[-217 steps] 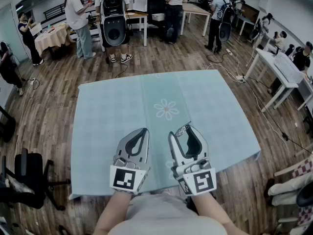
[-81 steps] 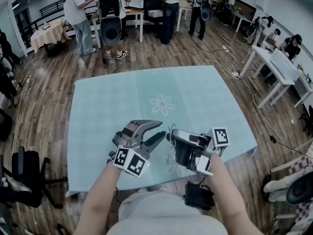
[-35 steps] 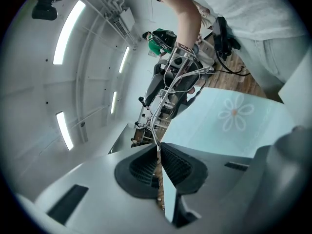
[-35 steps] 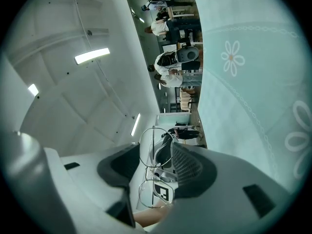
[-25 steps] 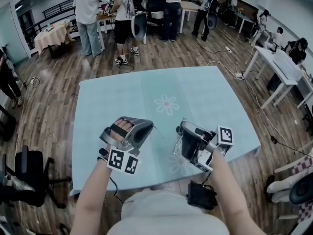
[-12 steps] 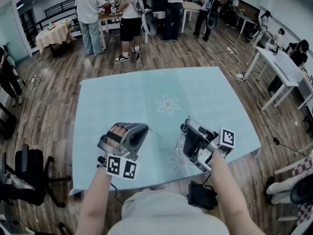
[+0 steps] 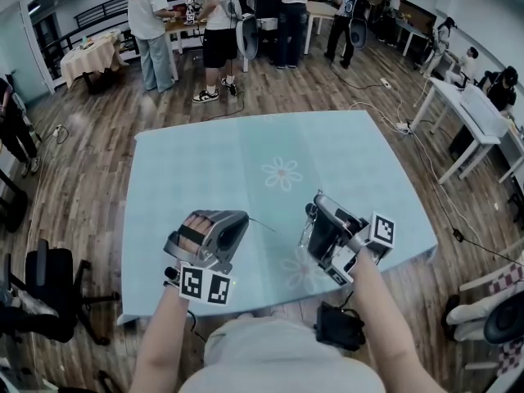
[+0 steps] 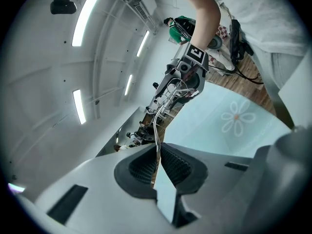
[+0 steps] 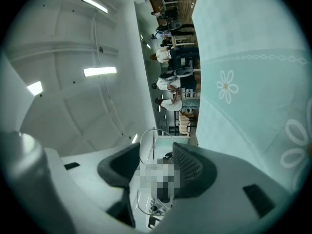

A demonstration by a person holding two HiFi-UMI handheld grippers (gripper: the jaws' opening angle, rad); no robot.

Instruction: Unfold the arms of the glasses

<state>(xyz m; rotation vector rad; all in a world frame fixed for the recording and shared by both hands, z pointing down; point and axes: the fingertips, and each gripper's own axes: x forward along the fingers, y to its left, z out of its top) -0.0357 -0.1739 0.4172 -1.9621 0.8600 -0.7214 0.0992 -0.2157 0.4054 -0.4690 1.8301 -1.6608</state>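
Pale blue cloth (image 7: 205,162) with daisy prints covers the table in the head view, and we hold both grippers just above its near half. Our left gripper (image 7: 242,219) lies on its side and points to the right. Our right gripper (image 7: 313,211) points back toward it, and the two tips stand near each other. The glasses (image 7: 304,234) hang at the right gripper's tip, clear of the cloth. One thin arm (image 7: 262,223) runs from them across the gap to the left gripper's tip. Wooden floor (image 7: 90,170) surrounds the table, and people (image 7: 217,15) stand at desks at the far end of the room.

In the left gripper view we see the left gripper (image 8: 157,152) with its ribbed pads nearly together, pinching the end of the wire arm (image 8: 157,130). The arm rises from the pads to the glasses (image 8: 174,92), which sit in the right gripper (image 8: 181,84) under the room's ceiling. The cloth (image 8: 234,116) fills the right side here.

In the right gripper view the right gripper (image 9: 155,155) has its pads closed on the front of the glasses (image 9: 145,147). One round clear lens rim shows between the jaws, another below them. Part of that gap is covered by a mosaic patch. The cloth (image 9: 253,82) stands along the right edge, the people (image 9: 170,82) small beyond it.
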